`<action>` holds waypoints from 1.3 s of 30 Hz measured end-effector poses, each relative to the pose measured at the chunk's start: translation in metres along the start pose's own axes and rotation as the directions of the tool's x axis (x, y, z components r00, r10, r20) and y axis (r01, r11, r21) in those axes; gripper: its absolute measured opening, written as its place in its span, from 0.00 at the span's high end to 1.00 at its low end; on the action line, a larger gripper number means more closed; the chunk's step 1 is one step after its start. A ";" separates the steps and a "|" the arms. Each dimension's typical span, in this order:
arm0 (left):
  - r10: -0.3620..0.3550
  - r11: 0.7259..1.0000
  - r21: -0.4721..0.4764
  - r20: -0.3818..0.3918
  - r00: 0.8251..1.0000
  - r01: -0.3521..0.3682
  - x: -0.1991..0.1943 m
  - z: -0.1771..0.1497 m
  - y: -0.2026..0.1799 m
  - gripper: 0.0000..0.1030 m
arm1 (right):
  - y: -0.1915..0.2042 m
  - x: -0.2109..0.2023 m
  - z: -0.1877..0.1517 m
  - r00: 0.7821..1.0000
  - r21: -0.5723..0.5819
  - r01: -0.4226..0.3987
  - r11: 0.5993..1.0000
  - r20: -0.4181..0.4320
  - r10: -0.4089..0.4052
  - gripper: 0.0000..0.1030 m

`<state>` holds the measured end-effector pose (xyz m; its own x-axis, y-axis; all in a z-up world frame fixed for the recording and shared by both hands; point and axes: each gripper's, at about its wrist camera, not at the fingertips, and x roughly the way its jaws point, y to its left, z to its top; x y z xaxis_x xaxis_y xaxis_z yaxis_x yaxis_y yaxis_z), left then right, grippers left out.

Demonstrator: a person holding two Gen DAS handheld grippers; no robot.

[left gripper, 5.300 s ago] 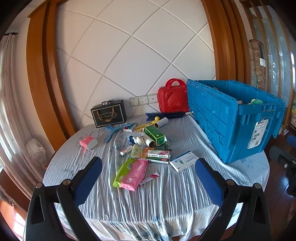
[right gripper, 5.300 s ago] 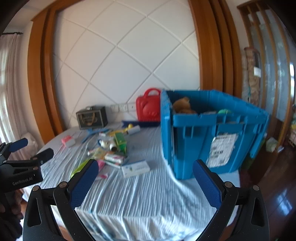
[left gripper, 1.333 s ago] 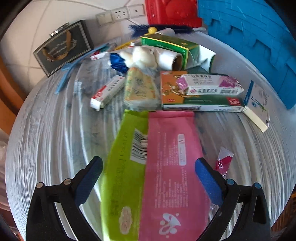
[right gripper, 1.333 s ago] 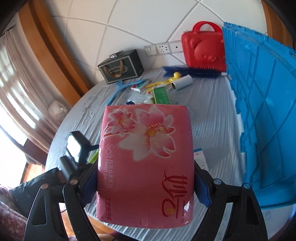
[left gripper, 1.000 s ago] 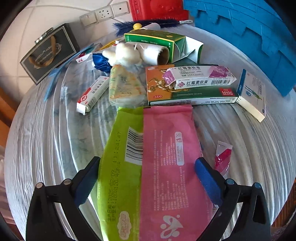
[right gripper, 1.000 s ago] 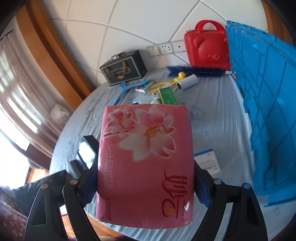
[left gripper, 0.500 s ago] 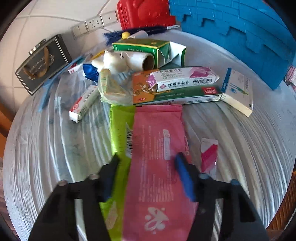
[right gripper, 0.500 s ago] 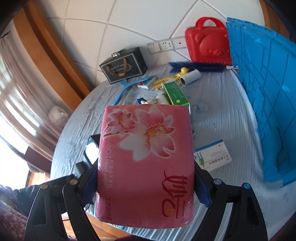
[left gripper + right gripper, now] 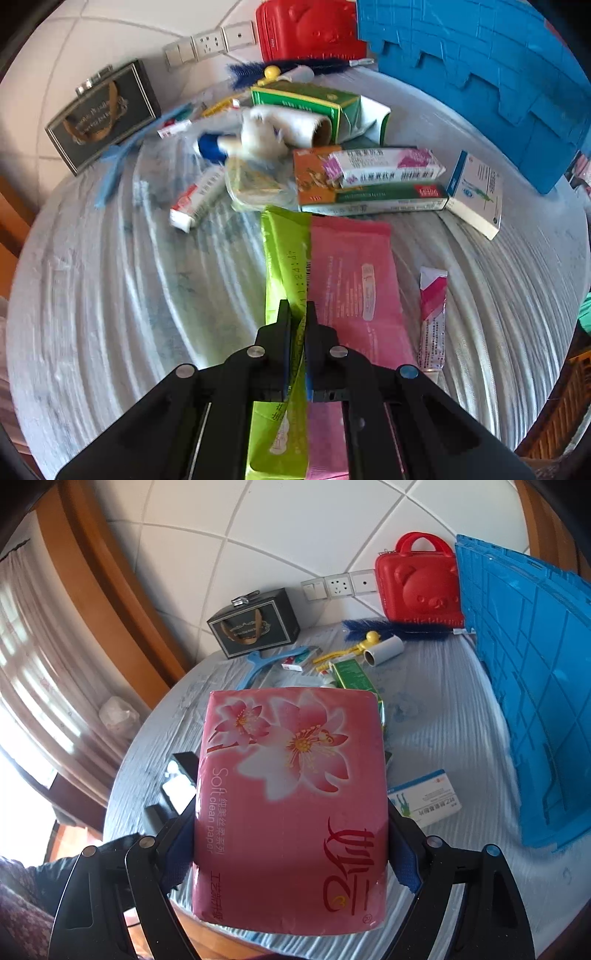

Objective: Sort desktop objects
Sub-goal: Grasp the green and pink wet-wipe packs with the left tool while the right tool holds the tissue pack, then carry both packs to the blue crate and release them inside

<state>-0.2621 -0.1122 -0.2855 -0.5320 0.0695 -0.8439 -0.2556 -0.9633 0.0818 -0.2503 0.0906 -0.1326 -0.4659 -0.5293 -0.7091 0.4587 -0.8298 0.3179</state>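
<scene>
A green flat packet [image 9: 284, 251] and a pink flat packet [image 9: 351, 280] lie side by side on the blue-white tablecloth [image 9: 129, 295]. In the left wrist view my left gripper [image 9: 297, 314] has its jaws closing, and they pinch the green packet's long right edge, which stands folded up between the fingers. The pink packet lies just right of them. In the right wrist view my right gripper [image 9: 291, 849] is shut on a large pink flowered tissue pack [image 9: 291, 794], held above the table; the pack hides its fingertips. The blue crate [image 9: 535, 701] stands to the right.
Behind the packets lie stacked medicine boxes [image 9: 369, 184], a white-blue box [image 9: 476, 192], a green carton [image 9: 306, 103] and a small pink sachet [image 9: 432, 314]. A black gift box [image 9: 99, 114] and a red case [image 9: 306, 29] stand by the wall. The blue crate [image 9: 480, 66] fills the right.
My left jaws went from wide open around both packets to closed on the green packet's edge, folding it upward. The right gripper kept its hold on the tissue pack and drifted slightly.
</scene>
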 end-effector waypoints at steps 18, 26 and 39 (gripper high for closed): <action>0.035 0.998 0.025 0.418 0.908 -0.050 -0.175 0.092 -0.013 0.95 | 0.025 -0.059 0.012 0.956 -0.006 0.156 0.988 0.253 -0.150 0.16; 0.017 0.995 0.070 0.575 0.818 -0.070 -0.231 0.162 -0.065 0.95 | 0.021 -0.133 0.023 0.858 0.067 0.267 0.961 0.438 -0.269 0.16; -0.045 0.994 0.108 0.637 0.770 -0.031 -0.238 0.282 -0.216 0.94 | -0.101 -0.247 0.064 0.725 0.218 0.363 0.906 0.545 -0.422 0.16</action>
<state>-0.3079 0.1523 0.0471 -0.9119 0.2622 -0.3158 -0.3249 -0.9312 0.1649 -0.2298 0.2937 0.0503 -0.9435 -0.1301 -0.3048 0.0813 -0.9825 0.1677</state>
